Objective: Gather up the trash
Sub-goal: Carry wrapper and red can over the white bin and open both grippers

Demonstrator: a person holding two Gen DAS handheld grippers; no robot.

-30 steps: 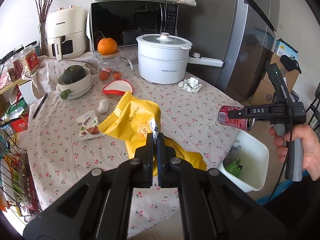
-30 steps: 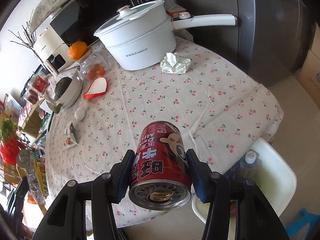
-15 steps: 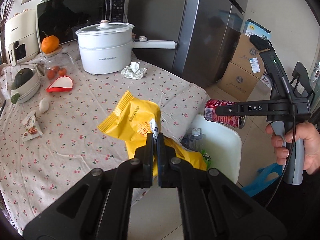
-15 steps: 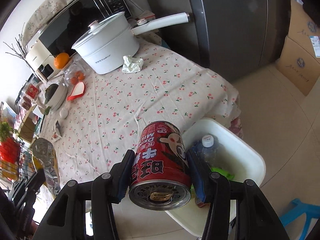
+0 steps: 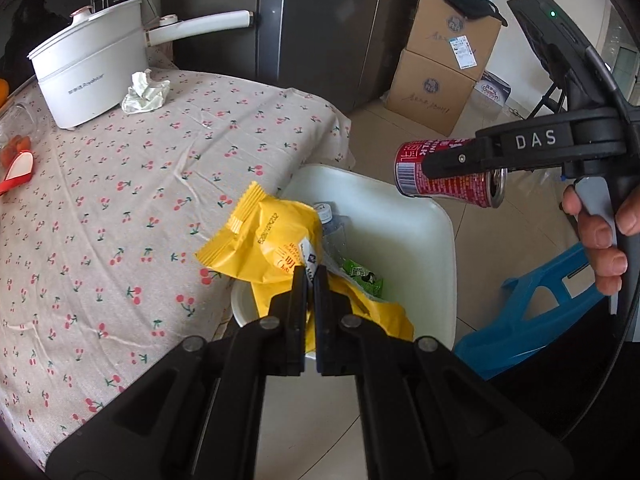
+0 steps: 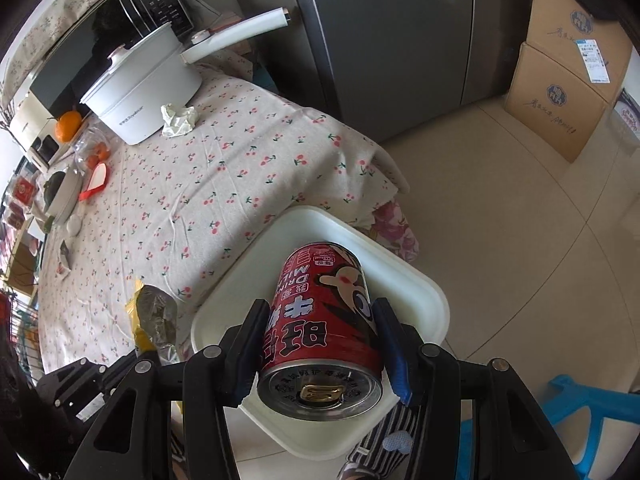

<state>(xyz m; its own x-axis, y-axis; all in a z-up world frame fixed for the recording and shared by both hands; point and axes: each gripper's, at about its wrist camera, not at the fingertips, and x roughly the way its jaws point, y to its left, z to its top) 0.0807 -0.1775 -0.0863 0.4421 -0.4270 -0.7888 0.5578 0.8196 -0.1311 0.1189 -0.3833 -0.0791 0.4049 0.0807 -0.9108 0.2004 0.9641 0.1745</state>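
My left gripper (image 5: 311, 280) is shut on a crumpled yellow snack bag (image 5: 264, 244), which hangs over the near left rim of the white bin (image 5: 404, 236) on the floor. Inside the bin lie a clear plastic bottle (image 5: 332, 224) and a green wrapper (image 5: 362, 278). My right gripper (image 6: 320, 320) is shut on a red drink can (image 6: 324, 324), held on its side above the bin (image 6: 416, 300). In the left wrist view the can (image 5: 448, 180) hovers over the bin's far right rim, a hand (image 5: 600, 236) on the handle. A crumpled tissue (image 5: 145, 92) lies by the pot.
The table with a cherry-print cloth (image 5: 120, 208) stands left of the bin, bearing a white pot (image 5: 88, 80), a red-and-white scoop (image 5: 18, 168) and fruit. A fridge (image 6: 380, 40), cardboard boxes (image 5: 444, 64) and a blue stool (image 5: 532, 316) surround the bin.
Both grippers swung from above the table to over the white bin, carrying the yellow bag and the red can. The left gripper also sank lower and tilted down.
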